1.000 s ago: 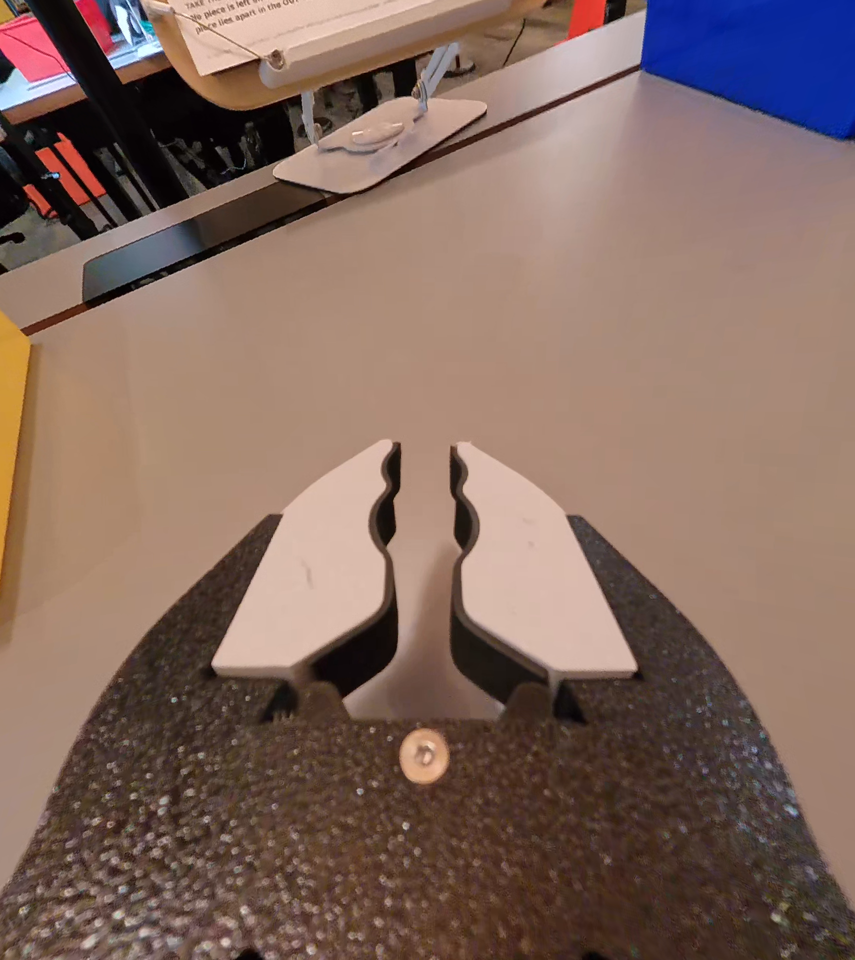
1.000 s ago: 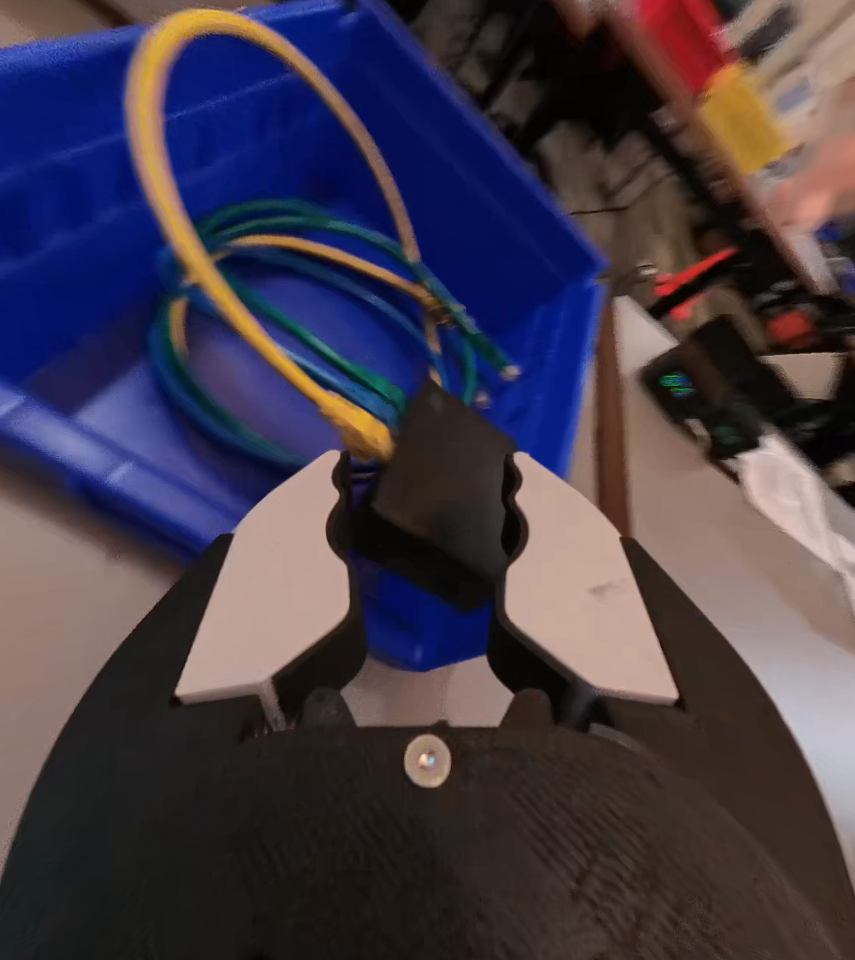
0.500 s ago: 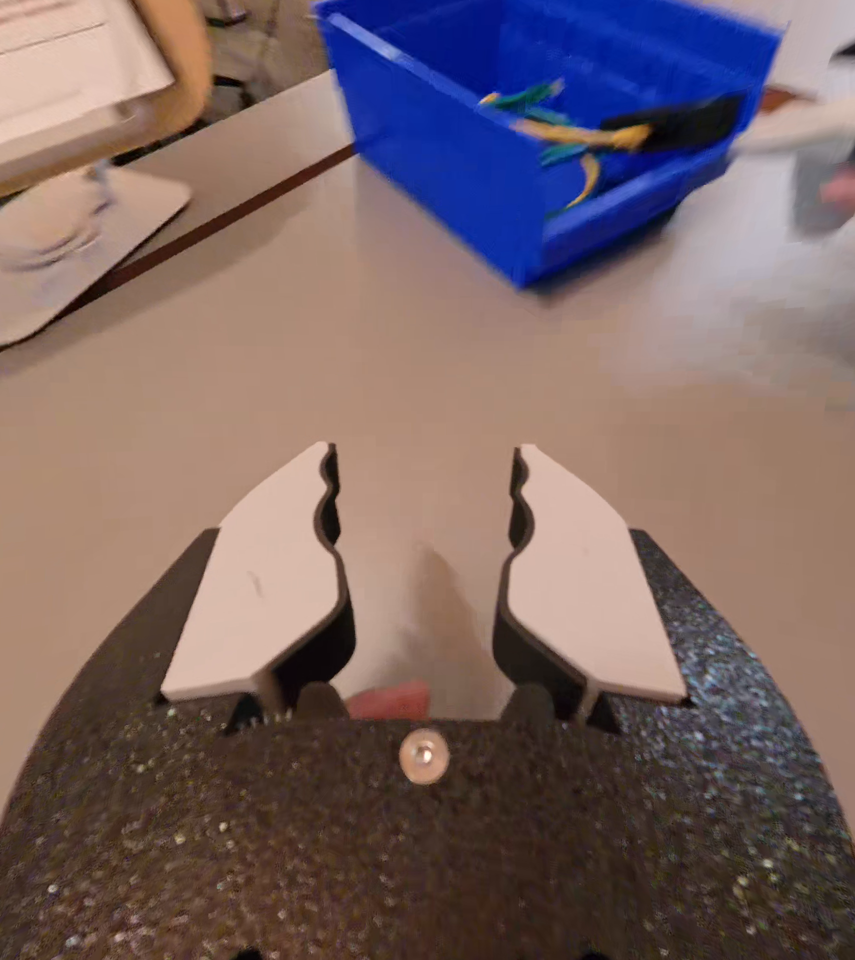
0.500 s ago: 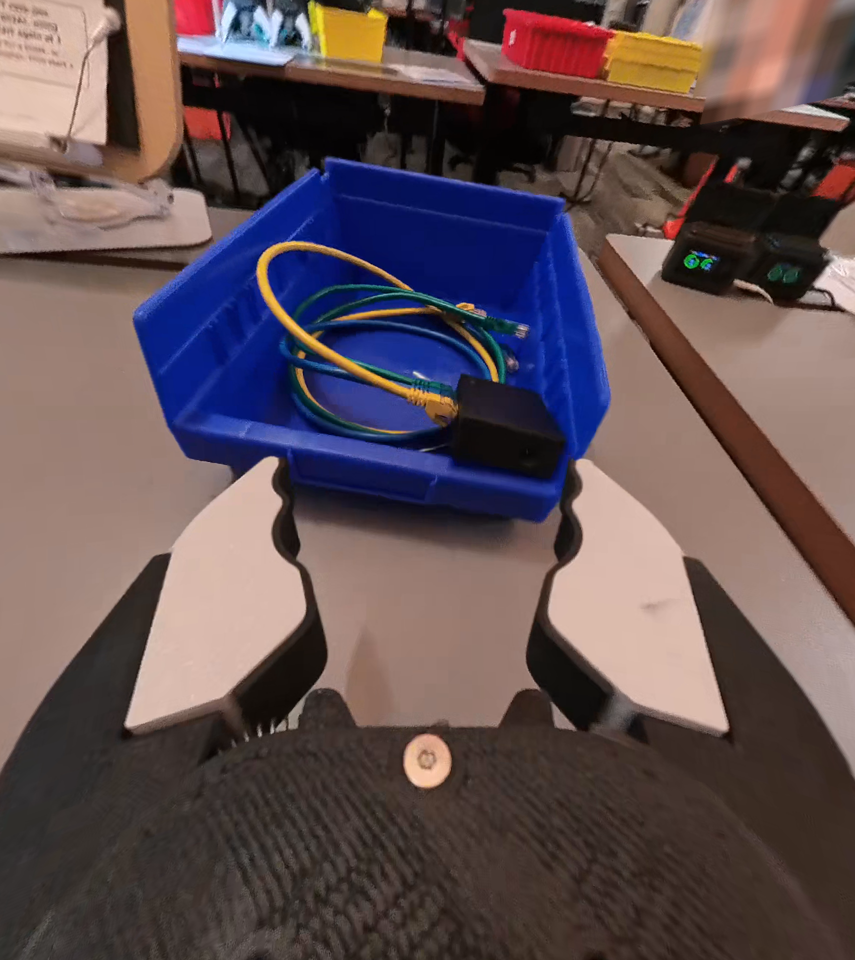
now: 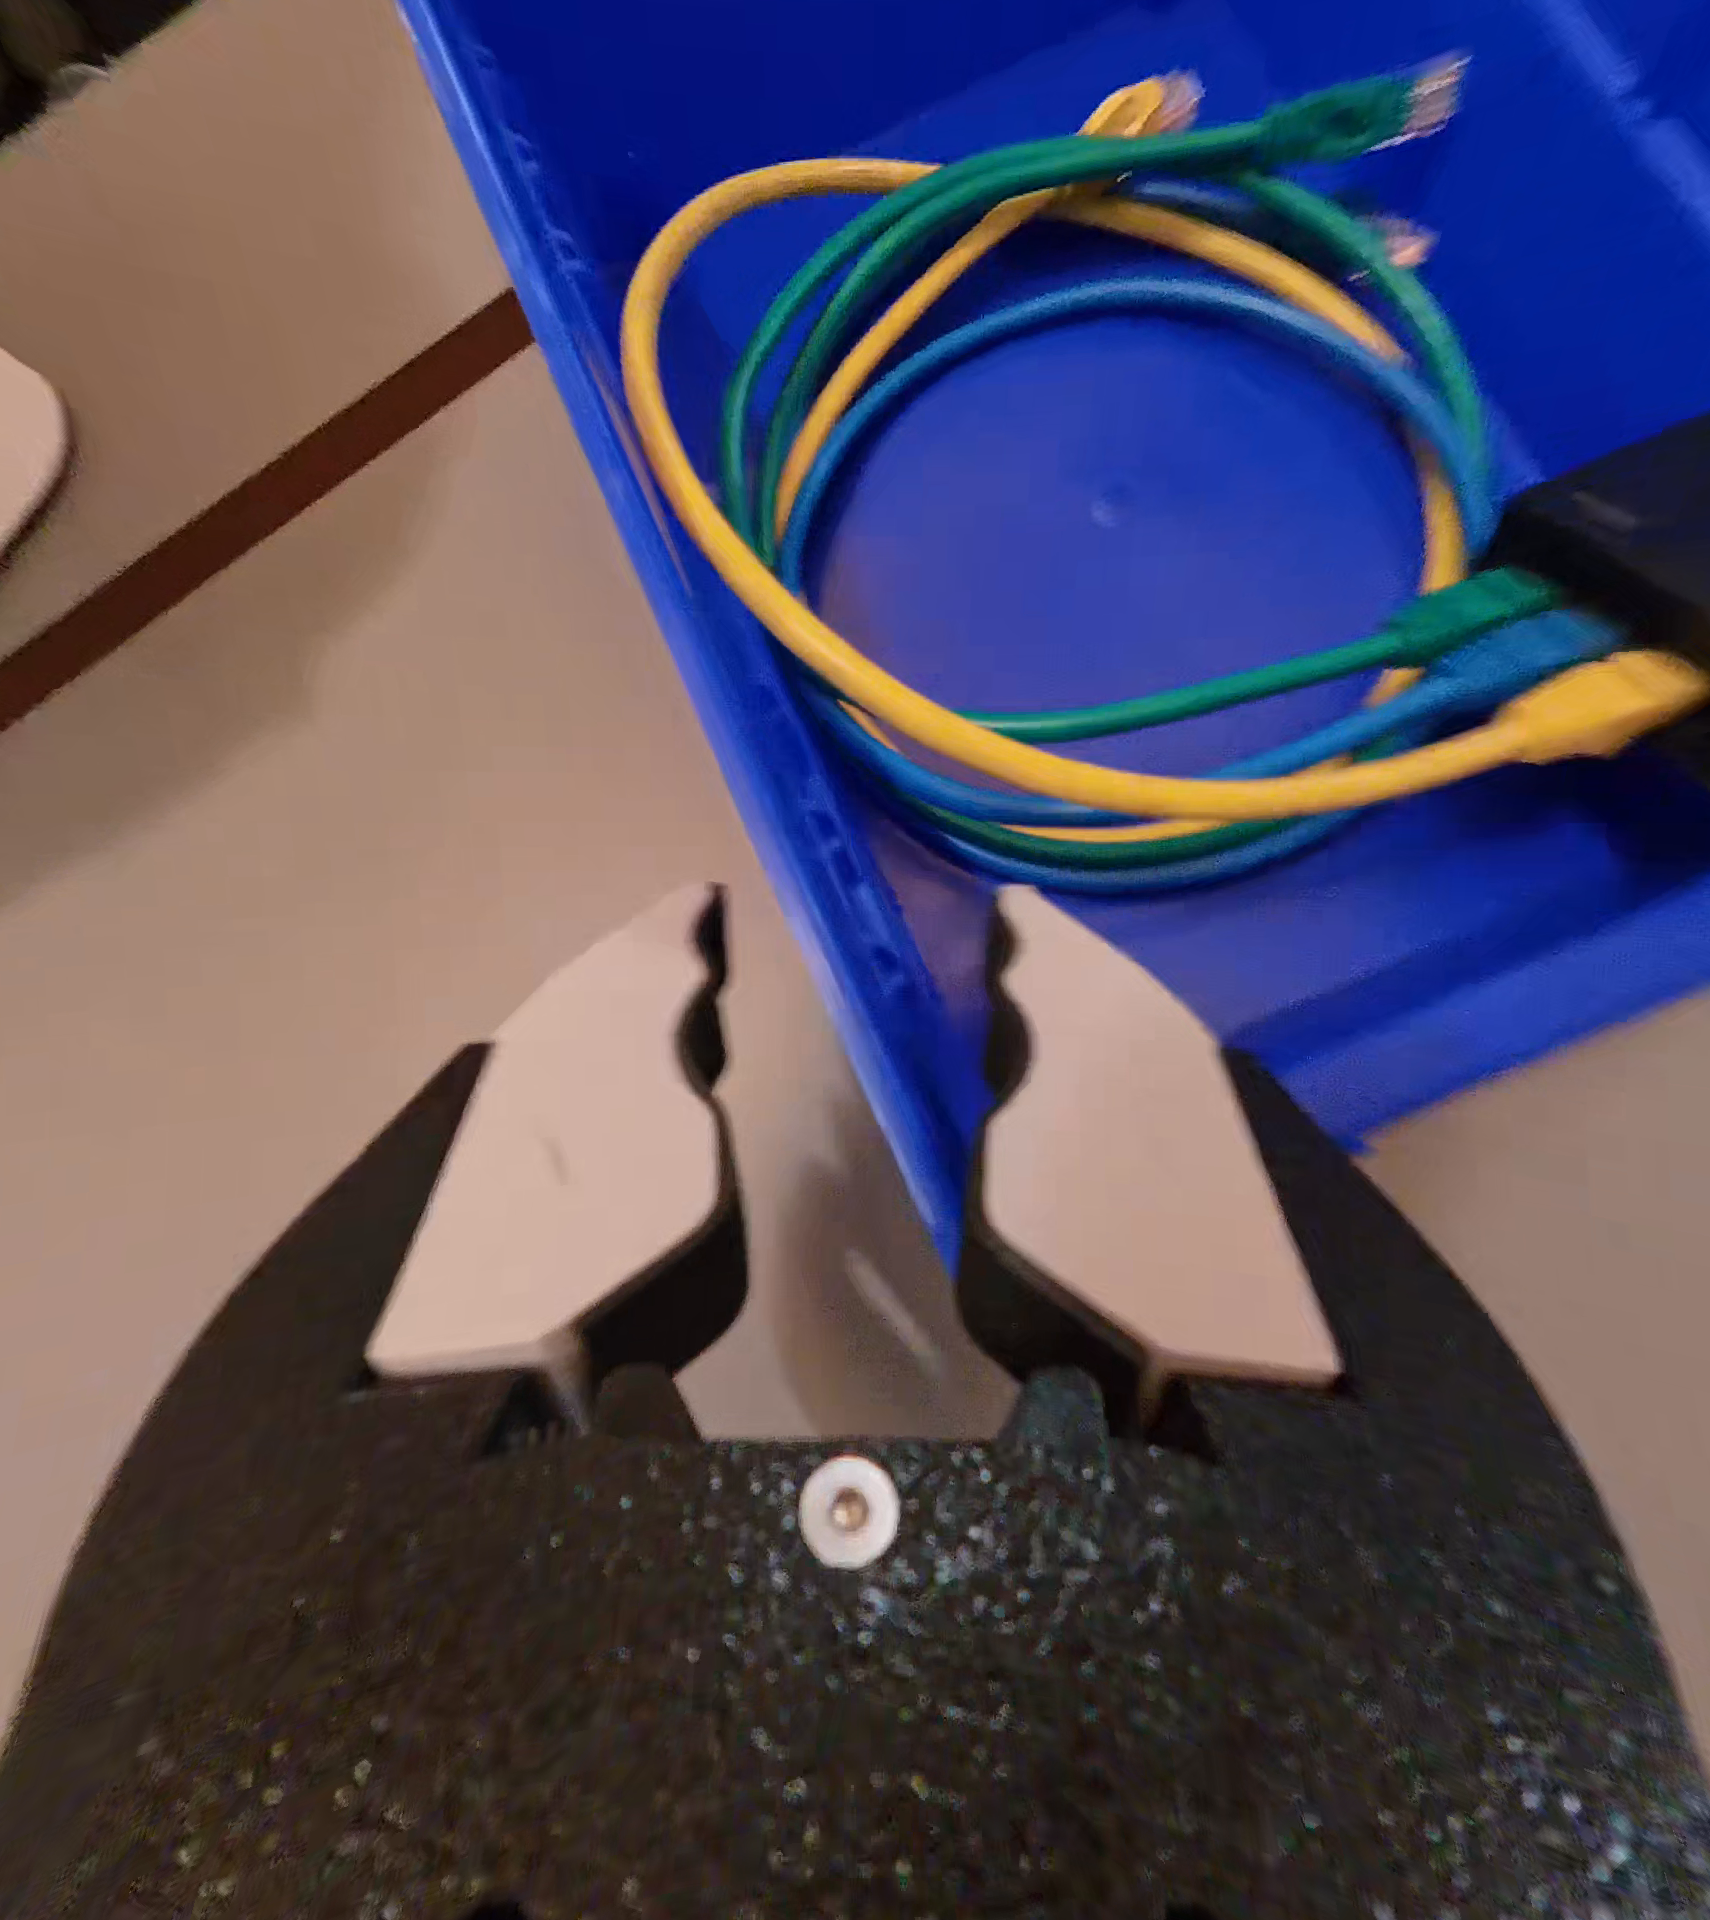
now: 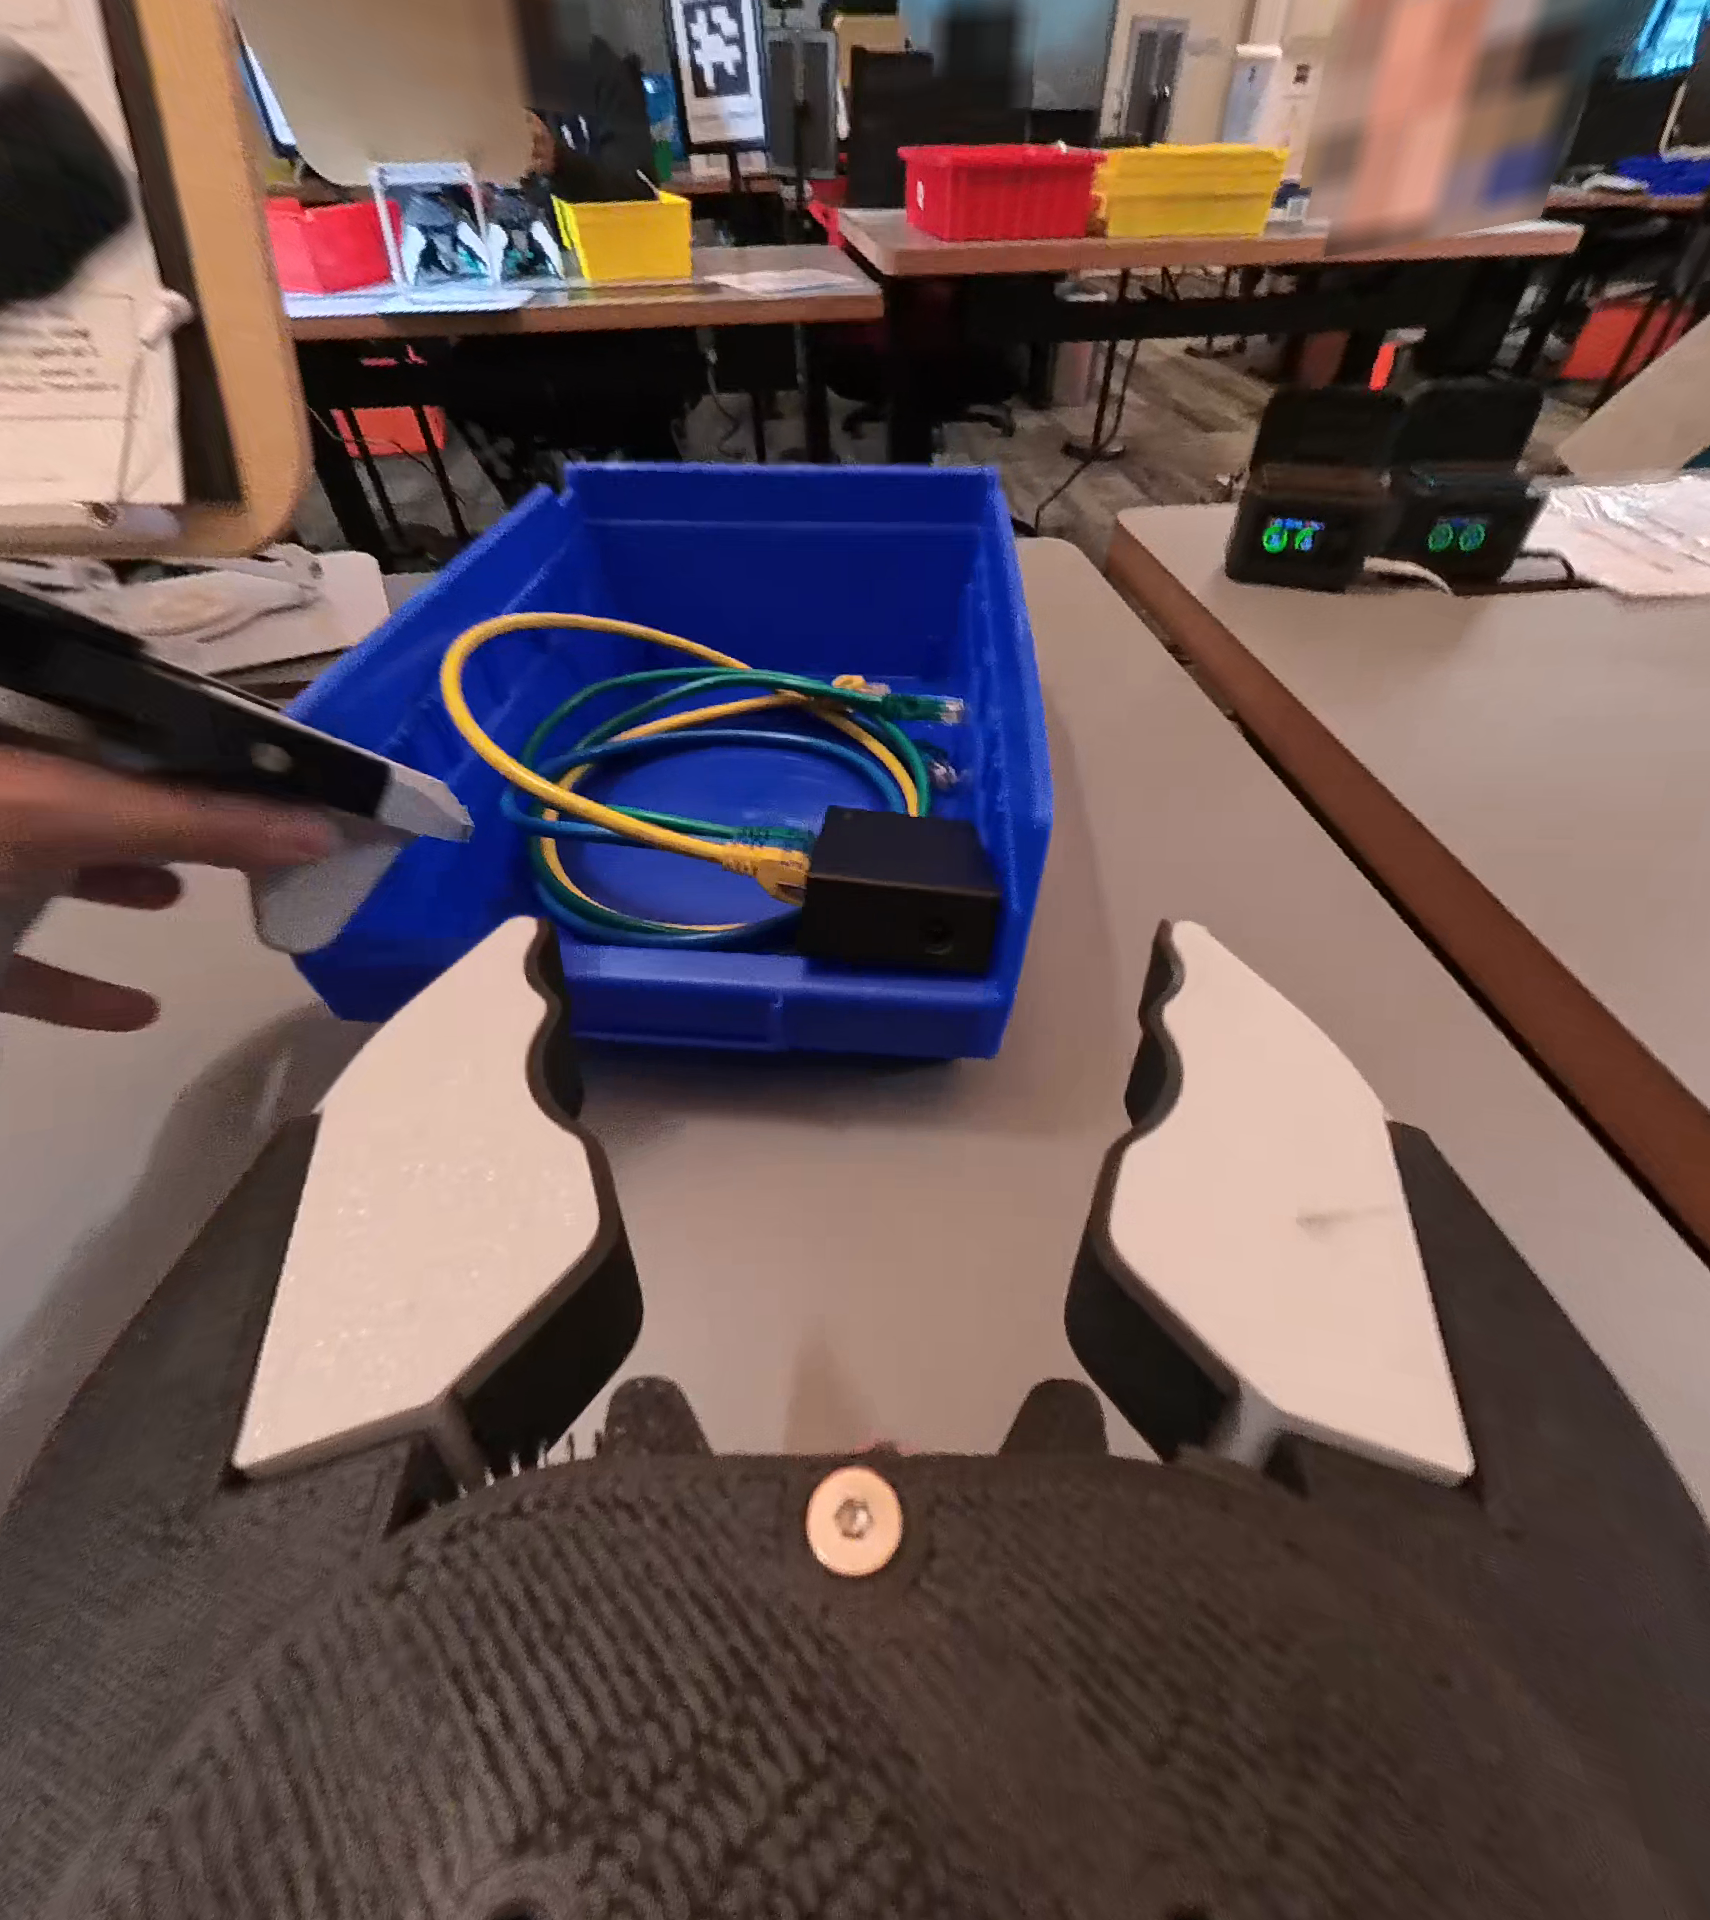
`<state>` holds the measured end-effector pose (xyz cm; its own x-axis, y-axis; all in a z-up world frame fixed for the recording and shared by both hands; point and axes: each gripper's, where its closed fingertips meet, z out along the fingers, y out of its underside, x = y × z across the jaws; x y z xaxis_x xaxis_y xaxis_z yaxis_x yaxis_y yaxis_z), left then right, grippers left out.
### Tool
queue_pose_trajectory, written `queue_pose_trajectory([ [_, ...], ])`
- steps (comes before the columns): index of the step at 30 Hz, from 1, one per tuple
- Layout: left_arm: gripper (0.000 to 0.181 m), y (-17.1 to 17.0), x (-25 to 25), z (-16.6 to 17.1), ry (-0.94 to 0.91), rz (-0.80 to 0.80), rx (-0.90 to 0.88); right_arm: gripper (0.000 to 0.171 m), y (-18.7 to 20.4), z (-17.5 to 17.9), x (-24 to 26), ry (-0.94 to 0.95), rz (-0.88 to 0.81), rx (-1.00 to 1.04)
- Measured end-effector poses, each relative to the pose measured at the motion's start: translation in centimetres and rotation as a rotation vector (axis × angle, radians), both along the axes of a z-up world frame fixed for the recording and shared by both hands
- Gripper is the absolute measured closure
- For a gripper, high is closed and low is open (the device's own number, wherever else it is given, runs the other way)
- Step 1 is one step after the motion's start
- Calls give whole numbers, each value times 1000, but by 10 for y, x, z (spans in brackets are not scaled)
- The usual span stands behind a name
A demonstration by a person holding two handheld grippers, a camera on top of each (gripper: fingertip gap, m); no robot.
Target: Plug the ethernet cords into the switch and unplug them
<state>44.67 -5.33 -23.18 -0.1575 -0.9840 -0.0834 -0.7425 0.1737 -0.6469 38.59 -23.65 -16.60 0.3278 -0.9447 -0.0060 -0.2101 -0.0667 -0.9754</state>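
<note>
A black switch [image 6: 898, 894] lies in the front right of a blue bin [image 6: 789, 1013]. Yellow [image 6: 518, 769], green and blue ethernet cords coil in the bin. One end of each is plugged into the switch: in the left wrist view the yellow plug [image 5: 1599, 707], blue plug [image 5: 1516, 665] and green plug [image 5: 1474, 613] meet the switch [image 5: 1682, 561]. The free ends [image 5: 1370, 114] lie at the back. My left gripper [image 5: 856, 914] is open, with the bin's left wall [image 5: 830, 883] between its fingers; it also shows in the right wrist view [image 6: 383, 852]. My right gripper [image 6: 851, 935] is wide open and empty, in front of the bin.
A clipboard on a stand [image 6: 155, 416] is behind the bin at the left. A second table [image 6: 1557, 779] to the right carries two black devices [image 6: 1381, 520] with lit displays. A person's hand [image 6: 20, 862] holds the left gripper. Red and yellow bins [image 6: 1090, 192] sit on far tables.
The right gripper let go of the switch, which now lies in the bin, opened wide and drew back. The left gripper swung right to the bin's left wall and opened wider.
</note>
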Motion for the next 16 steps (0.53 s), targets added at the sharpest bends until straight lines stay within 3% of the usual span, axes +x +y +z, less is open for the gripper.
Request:
queue_pose_trajectory([
  [2,157,-1,9,-5,-35,-22,12,69,6,5,-1,-28,18,-6],
  [5,165,9,10,-3,-77,-39,-13,70,11,9,-4,-28,43,-14],
  [8,174,45,-5,-2,-108,-66,11,77,10,20,-8,-49,63,3],
  [12,176,99,-64,-1,-129,-108,-55,78,4,39,-13,-102,60,69],
  [16,176,170,-159,-1,-132,-89,-51,75,21,39,-18,-82,116,67],
])
